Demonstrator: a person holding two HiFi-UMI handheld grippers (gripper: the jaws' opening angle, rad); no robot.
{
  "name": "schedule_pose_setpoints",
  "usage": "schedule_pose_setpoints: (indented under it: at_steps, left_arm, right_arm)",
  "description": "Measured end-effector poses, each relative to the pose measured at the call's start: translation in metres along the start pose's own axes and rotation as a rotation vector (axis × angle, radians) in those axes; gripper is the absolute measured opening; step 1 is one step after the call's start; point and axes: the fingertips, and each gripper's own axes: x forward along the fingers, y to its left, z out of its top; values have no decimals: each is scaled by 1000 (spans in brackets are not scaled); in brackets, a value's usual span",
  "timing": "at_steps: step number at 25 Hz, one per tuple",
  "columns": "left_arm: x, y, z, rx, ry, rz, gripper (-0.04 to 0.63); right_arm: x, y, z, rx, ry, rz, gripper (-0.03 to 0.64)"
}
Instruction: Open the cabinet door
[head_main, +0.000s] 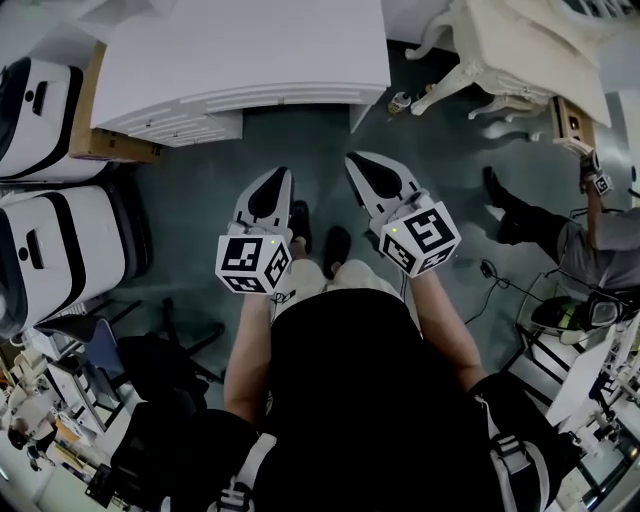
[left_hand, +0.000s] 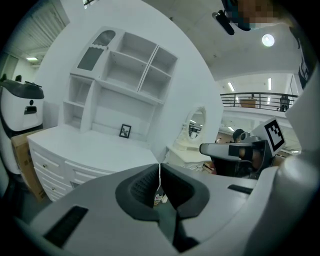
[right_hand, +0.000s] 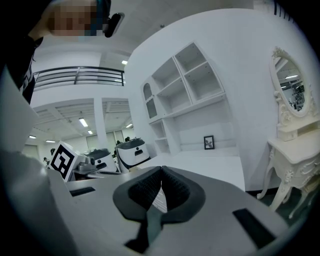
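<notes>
Left gripper (head_main: 281, 176) and right gripper (head_main: 354, 160) sit mid-frame in the head view, both clenched on nothing; their tips aim at the white cabinet (head_main: 250, 60) at upper centre, well apart, likely lining up to reach its door.

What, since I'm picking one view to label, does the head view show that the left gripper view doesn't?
Head view only: the person's shoes, a cable on the floor. Left gripper view only: the cabinet's open shelves, a small picture frame, an oval mirror. Both: the white cabinet, the white dressing table, the shut left gripper.
</notes>
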Motion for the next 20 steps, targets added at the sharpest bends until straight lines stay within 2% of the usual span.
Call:
schedule_pose_setpoints:
  at_steps: [12,20]
  left_arm:
    - [60,66,17,8,67,-90,25]
    - [96,95,4,11,126,-155,25]
  right_arm:
    - [73,-22,18,11,27,-97,18]
    - [106,-33,14,31,39,-168,18]
